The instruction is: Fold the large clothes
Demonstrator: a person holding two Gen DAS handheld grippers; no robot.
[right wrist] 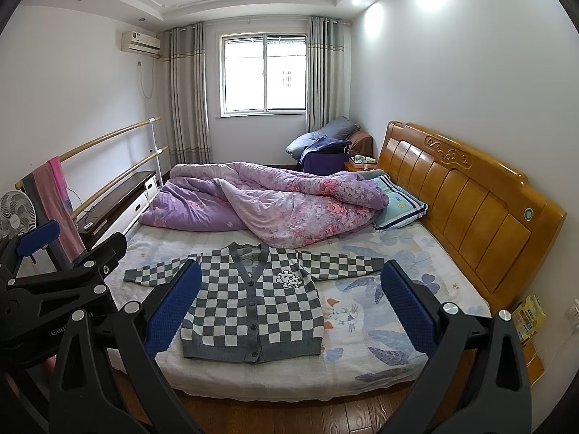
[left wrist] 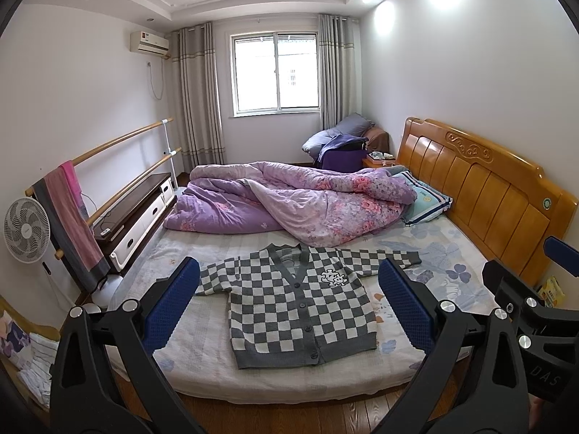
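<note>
A grey and white checkered cardigan lies flat and buttoned on the bed, sleeves spread to both sides; it also shows in the right wrist view. My left gripper is open and empty, held above the bed's near edge, well short of the cardigan. My right gripper is open and empty too, held at a like height, to the right of the left one. Part of the right gripper's body shows at the right of the left wrist view.
A crumpled purple floral quilt fills the far half of the bed. A striped pillow lies by the wooden headboard. A low cabinet, rails with towels and a fan stand left. Wooden floor runs along the near edge.
</note>
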